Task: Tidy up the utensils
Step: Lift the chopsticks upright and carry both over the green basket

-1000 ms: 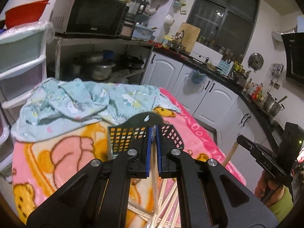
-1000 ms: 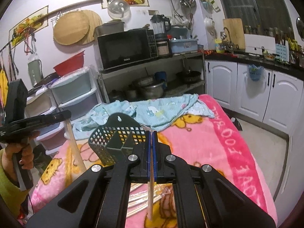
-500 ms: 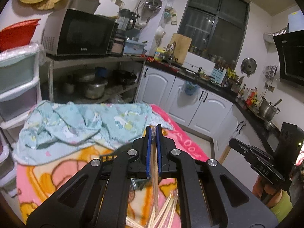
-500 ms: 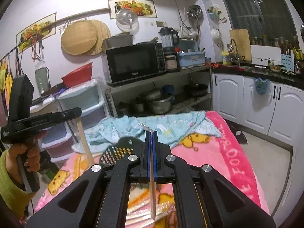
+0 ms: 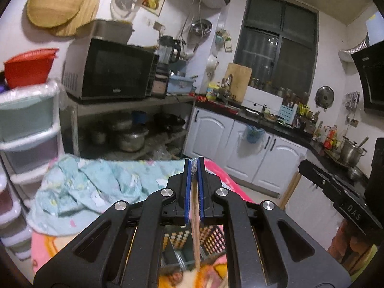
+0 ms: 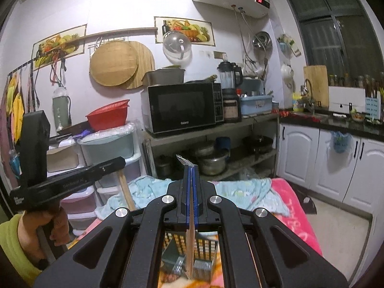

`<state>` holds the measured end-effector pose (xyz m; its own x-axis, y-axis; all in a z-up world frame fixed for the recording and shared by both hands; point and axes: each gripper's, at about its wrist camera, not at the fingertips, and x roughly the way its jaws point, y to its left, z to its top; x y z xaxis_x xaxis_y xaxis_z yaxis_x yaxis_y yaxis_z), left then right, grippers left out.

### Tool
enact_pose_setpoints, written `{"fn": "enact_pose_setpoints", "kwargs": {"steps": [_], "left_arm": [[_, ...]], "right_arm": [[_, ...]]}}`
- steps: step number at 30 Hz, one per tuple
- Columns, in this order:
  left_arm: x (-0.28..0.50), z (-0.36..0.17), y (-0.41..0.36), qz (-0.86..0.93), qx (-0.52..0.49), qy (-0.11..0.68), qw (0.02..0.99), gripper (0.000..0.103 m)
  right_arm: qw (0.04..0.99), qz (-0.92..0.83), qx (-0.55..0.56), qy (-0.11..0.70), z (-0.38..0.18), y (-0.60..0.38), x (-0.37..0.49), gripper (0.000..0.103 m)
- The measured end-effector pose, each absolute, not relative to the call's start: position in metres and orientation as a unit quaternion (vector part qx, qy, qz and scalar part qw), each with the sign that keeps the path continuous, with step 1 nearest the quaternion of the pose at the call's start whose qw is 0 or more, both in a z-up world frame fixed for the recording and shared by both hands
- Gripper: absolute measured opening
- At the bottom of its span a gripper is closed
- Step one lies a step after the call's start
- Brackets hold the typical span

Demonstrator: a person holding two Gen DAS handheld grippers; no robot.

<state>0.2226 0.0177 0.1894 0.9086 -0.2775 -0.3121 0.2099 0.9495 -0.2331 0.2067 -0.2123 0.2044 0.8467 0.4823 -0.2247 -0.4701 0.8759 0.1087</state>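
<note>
The left gripper (image 5: 194,168) has its jaws pinching a chopstick (image 5: 196,235), and the right gripper (image 6: 191,170) pinches another chopstick (image 6: 190,247). Both sticks hang below the jaws over the green basket (image 6: 204,252) on the pink blanket (image 6: 297,213).

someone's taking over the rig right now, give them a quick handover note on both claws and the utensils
Left claw: shut on a wooden chopstick hanging down between its pads.
Right claw: shut on another chopstick, a scrap of wrapper at its top.
Both hang over the green slotted basket on the pink blanket.
Done: one chopstick picked up per claw.
Left: lower both into the basket and let go. Any chopsticks remaining on the blanket are out of view.
</note>
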Motion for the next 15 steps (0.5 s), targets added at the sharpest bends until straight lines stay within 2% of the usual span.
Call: {"fn": "enact_pose_setpoints", "kwargs": {"steps": [8,15], "left_arm": [[0.247,0.185,0.011,-0.108,-0.082,0.165,0.977,0.003],[0.262,0.156,0.01,-0.097,-0.073,0.18,0.976,0.003]], "right_arm": [[0.966,0.231,0.024,0.114,0.202,-0.205,0.234,0.002],[0.966,0.214,0.028,0.143,0.17,-0.2,0.256,0.002]]}}
